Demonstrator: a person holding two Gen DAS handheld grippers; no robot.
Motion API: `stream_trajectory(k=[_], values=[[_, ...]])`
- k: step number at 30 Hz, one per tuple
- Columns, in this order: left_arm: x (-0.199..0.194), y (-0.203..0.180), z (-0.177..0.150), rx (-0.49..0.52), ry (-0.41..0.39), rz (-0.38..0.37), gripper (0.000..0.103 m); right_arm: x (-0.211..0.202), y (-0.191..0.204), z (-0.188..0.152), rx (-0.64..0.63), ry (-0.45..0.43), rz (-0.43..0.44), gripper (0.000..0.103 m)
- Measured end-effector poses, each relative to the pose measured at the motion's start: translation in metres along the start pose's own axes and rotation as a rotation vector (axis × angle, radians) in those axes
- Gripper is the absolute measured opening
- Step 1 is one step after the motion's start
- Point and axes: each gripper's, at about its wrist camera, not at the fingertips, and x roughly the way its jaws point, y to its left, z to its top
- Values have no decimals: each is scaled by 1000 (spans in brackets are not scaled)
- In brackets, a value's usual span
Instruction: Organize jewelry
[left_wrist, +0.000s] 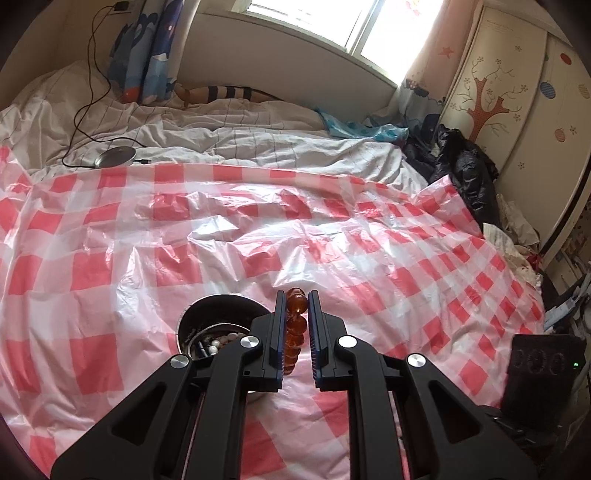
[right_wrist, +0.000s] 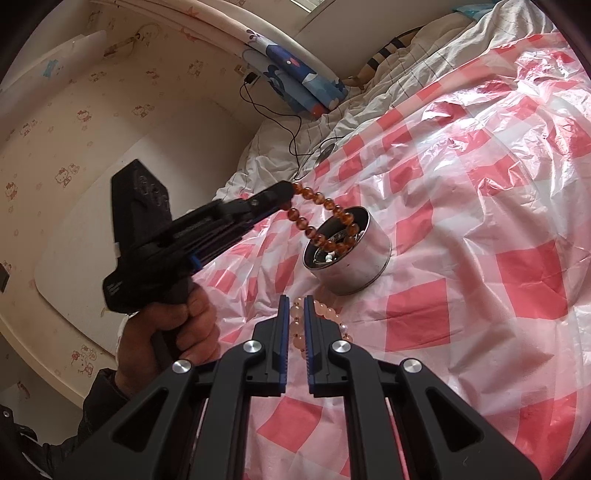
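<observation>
My left gripper (left_wrist: 296, 301) is shut on an amber bead bracelet (left_wrist: 295, 325). In the right wrist view that left gripper (right_wrist: 286, 194) holds the amber bracelet (right_wrist: 321, 218) in the air, its loop hanging over the round metal tin (right_wrist: 354, 266). The tin (left_wrist: 210, 325) holds pearls and other jewelry. My right gripper (right_wrist: 296, 301) is shut on a pale pink bead bracelet (right_wrist: 325, 314), which trails onto the checkered sheet just in front of the tin.
A red-and-white checkered plastic sheet (left_wrist: 258, 229) covers the bed. A round metal lid (left_wrist: 114, 157) and a black cable (left_wrist: 92, 92) lie at the far left. Dark clothes (left_wrist: 465, 166) pile by the wardrobe. A black device (left_wrist: 543, 373) sits at the right edge.
</observation>
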Motion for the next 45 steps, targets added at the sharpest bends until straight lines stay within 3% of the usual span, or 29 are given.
stream_trajectory(k=[3,5,8,10,15,22,23,25,28,31,36,42,45], values=[[28,15,-6,31,55,143,10,3,-1,0,-1,7,-2,8],[37,23,-11,47,91,201,11,3,0,0,-5,8,-4,8],[28,30,-17,47,110,207,15,1,1,1,-12,2,-12,8],[9,32,-21,36,84,211,37,-1,2,3,-16,-13,-11,8],[-47,39,-42,-36,7,204,56,6,12,23,-7,-49,28,8],[-74,52,-97,-144,-2,206,59,67,25,57,40,-29,96,9],[-70,52,-102,-152,12,212,59,77,22,58,37,-25,60,9],[-61,47,-106,-125,41,218,59,92,13,60,-5,-26,-90,9],[-56,31,-106,-53,40,251,60,97,-6,59,-22,-7,-275,27],[-56,18,-107,10,30,296,65,76,-6,49,-69,-21,-310,34],[-66,3,-113,48,-17,384,77,38,20,7,-244,11,-394,60],[-78,-16,-134,63,-52,432,88,1,39,-39,-329,-16,-466,75],[-82,-26,-139,81,-66,432,89,-3,39,-48,-330,-47,-487,77]])
